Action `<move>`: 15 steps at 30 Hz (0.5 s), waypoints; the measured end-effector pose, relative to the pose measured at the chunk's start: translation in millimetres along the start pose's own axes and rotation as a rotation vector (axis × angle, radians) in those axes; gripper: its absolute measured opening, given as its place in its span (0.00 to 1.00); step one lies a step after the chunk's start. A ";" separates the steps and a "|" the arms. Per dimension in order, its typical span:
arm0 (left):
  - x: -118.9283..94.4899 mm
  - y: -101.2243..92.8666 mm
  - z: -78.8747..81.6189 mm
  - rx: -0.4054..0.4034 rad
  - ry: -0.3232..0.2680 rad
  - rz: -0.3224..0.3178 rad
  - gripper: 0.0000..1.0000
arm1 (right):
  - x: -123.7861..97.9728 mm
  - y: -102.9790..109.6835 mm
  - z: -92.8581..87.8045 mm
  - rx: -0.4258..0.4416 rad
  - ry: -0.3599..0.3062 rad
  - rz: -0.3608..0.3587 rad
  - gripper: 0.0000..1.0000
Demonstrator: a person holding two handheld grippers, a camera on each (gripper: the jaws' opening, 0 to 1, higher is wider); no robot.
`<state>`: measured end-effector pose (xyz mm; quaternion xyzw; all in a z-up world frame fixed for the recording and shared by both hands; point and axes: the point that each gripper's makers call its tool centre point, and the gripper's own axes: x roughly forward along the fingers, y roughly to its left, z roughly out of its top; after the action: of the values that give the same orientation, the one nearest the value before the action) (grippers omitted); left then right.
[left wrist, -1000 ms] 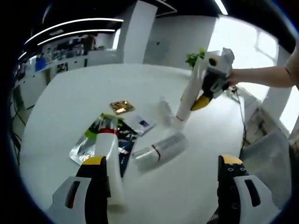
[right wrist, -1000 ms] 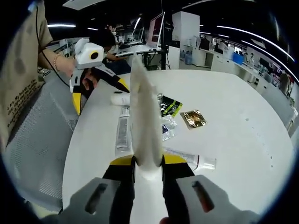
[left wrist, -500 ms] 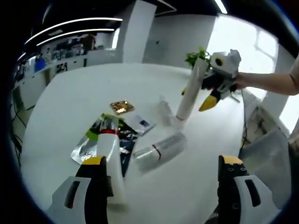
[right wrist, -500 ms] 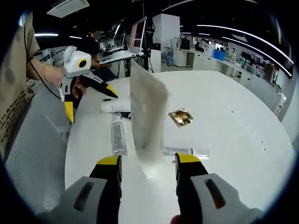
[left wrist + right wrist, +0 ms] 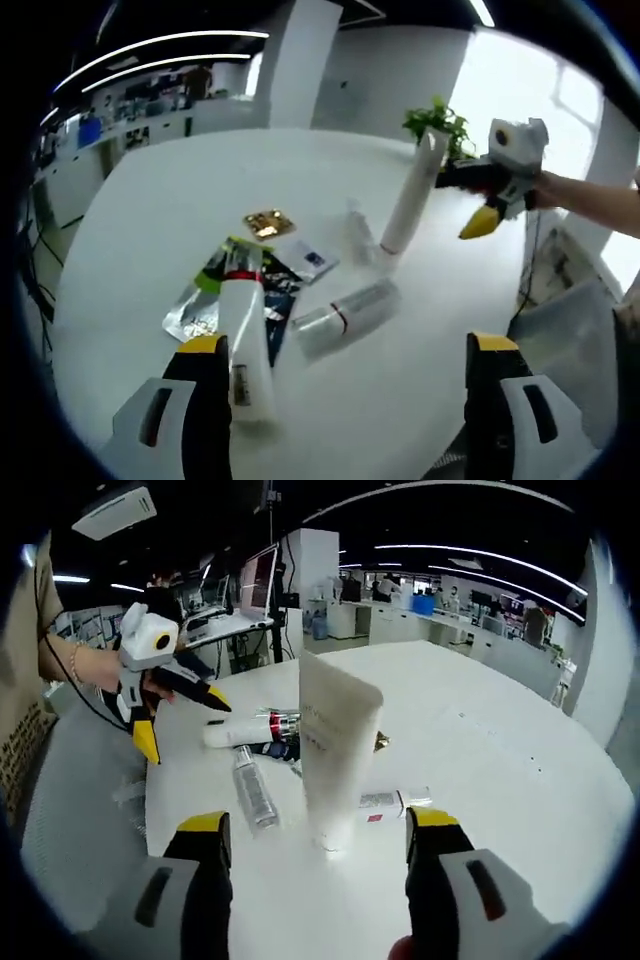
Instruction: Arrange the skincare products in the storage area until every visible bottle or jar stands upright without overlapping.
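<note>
Standing on its cap near the tabletop [image 5: 520, 770] edge, the white tube [image 5: 335, 755] rises straight between the spread jaws of the right tool [image 5: 318, 850], which touch nothing; my guess is that it was set there so the flat crimped end points up and it counts as upright. In the left gripper view the same tube [image 5: 408, 205] stands far right, with the right tool [image 5: 478, 222] just beside it and clear of it.

The left tool [image 5: 345, 365] is also wide open and holds nothing. Its left jaw sits right beside the fat white tube with a red band [image 5: 243, 345], which lies flat, partly over the dark sachets [image 5: 215, 295]. A clear bottle [image 5: 345, 310] lies on its side in the middle, and a smaller clear bottle [image 5: 358, 232] lies beyond it near the standing tube. A gold sachet [image 5: 265, 222] lies farther off.

Labels are too blurred to read. Whether the left jaw touches the fat tube cannot be told. The sachets are partly covered, so their number is unclear. A slim tube [image 5: 395, 802] peeks out behind the standing one, mostly hidden.
</note>
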<state>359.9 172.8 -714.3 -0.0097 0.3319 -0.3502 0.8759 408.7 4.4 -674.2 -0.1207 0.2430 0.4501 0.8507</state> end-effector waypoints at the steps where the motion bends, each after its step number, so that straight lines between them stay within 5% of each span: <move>1: -1.2 -0.2 0.6 0.000 -0.003 0.003 0.96 | -2.7 4.0 2.6 0.026 -0.025 -0.011 0.74; 9: -9.5 -4.6 -0.6 -0.001 -0.009 0.010 0.97 | -21.4 32.0 -1.8 0.149 -0.079 -0.063 0.86; 15: -16.1 -5.9 -2.2 -0.002 -0.015 0.017 0.97 | -38.3 33.7 -5.5 0.209 -0.108 -0.124 0.90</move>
<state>346.5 178.8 -705.3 -0.0105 0.3257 -0.3421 0.8814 360.9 -6.0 -658.5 -0.0217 0.2348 0.3747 0.8967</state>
